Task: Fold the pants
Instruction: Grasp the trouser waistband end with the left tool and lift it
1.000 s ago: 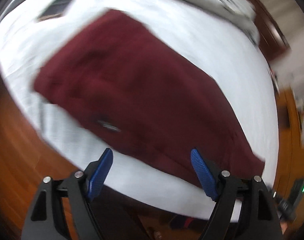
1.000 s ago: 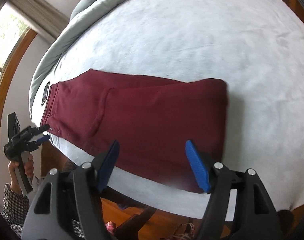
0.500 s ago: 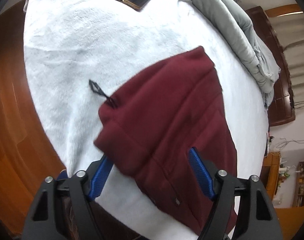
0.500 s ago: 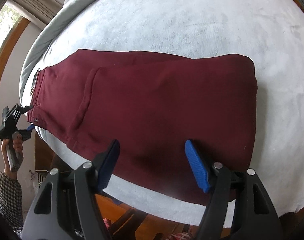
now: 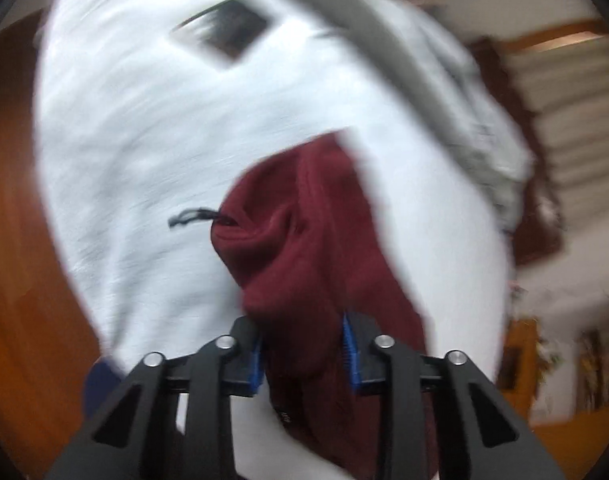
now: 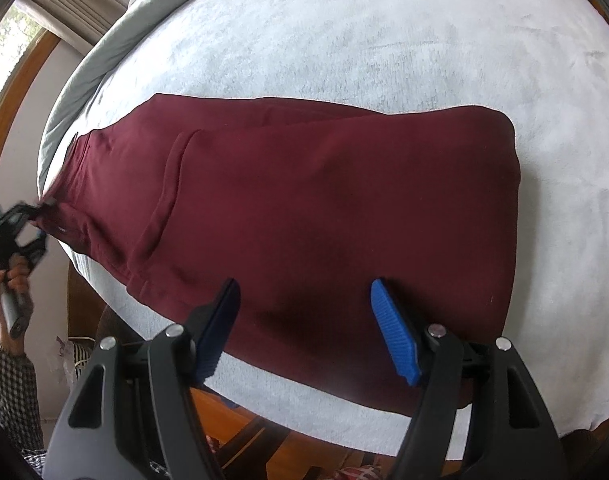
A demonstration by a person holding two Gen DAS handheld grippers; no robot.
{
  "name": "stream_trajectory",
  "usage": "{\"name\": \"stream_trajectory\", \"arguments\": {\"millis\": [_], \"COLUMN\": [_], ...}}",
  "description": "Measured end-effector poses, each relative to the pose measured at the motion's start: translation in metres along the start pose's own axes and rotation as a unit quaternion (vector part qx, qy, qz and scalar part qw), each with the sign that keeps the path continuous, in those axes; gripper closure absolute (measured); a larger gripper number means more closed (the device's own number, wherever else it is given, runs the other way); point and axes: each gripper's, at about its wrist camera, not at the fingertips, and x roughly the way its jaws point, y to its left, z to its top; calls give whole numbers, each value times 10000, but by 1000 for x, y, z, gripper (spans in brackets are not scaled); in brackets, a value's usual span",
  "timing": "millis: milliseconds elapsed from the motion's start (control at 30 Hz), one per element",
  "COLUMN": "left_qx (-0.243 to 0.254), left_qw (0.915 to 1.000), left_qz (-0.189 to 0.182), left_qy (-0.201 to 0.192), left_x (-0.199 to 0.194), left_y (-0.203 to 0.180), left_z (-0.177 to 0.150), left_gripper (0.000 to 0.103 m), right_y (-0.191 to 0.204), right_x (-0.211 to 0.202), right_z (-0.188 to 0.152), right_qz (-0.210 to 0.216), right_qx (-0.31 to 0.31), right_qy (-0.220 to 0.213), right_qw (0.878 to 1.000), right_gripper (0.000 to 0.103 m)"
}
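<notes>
Across the near edge of the bed [image 6: 384, 40] the maroon pants [image 6: 304, 200] lie flat, already doubled lengthwise, waist end at left. Waistband corner is bunched between the closing jaws of the left claw [image 5: 304, 354]; the frame is blurred, but the pads appear clamped on fabric. Both layers should be confirmed caught before any lift. Right claw [image 6: 304, 308] is held steeply downward over the near hem edge, jaws apart, nothing gripped. Its bite should be matched first, so the fold is carried over evenly.
</notes>
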Motion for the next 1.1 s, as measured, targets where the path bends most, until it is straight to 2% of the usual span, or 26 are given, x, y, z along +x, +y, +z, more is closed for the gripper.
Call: {"name": "stream_trajectory", "arguments": {"millis": [33, 100, 233, 300, 333, 367, 400, 500, 567, 633, 733, 800, 967, 1100], "left_qx": [170, 411, 92, 107, 100, 80, 33, -89, -100, -62, 68, -81, -257, -173], "left_qw": [9998, 9990, 9974, 9962, 9958, 9959, 9959, 9957, 9964, 9977, 9959, 9939, 9968, 9988], "left_qz": [-32, 198, 672, 821, 854, 835, 836, 901, 828, 666, 900, 1079, 741, 456], "left_qy": [-61, -13, 241, 274, 308, 353, 340, 181, 150, 108, 93, 197, 128, -44], "left_x": [-2, 8, 42, 52, 55, 59, 63, 61, 56, 48, 53, 66, 59, 49], "left_y": [-8, -19, 0, 7, 10, 12, 12, 8, 6, 3, 0, 7, 5, -9], "left_z": [-1, 1, 13, 15, 14, 14, 15, 15, 14, 13, 12, 16, 18, 16], "left_gripper": [74, 74, 71, 62, 50, 45, 45, 61, 77, 81, 81, 80, 81, 81], "right_y": [0, 1, 4, 6, 6, 5, 4, 2, 1, 0, -3, -4, -8, -14], "right_x": [1, 2, 3, 4, 5, 5, 6, 5, 5, 5, 5, 5, 4, -1], "right_z": [0, 1, 1, 0, 0, 0, 1, 1, 0, 1, 1, 1, 1, 1], "right_qz": [15, 10, -12, -45, -50, -45, -37, 22, 59, 79, 102, 121, 222, 390], "right_qx": [18, 34, -15, -90, -109, -102, -89, -40, -32, -19, 19, 37, 139, 306], "right_qy": [11, 22, 8, 6, 13, 17, 18, 1, -15, -13, -22, -30, -52, -95], "right_qw": [10000, 10000, 10000, 9999, 9999, 9999, 10000, 10000, 10000, 10000, 9999, 9999, 9996, 9987], "right_gripper": [33, 31, 28, 28, 28, 28, 28, 28, 29, 29, 29, 29, 29, 29]}}
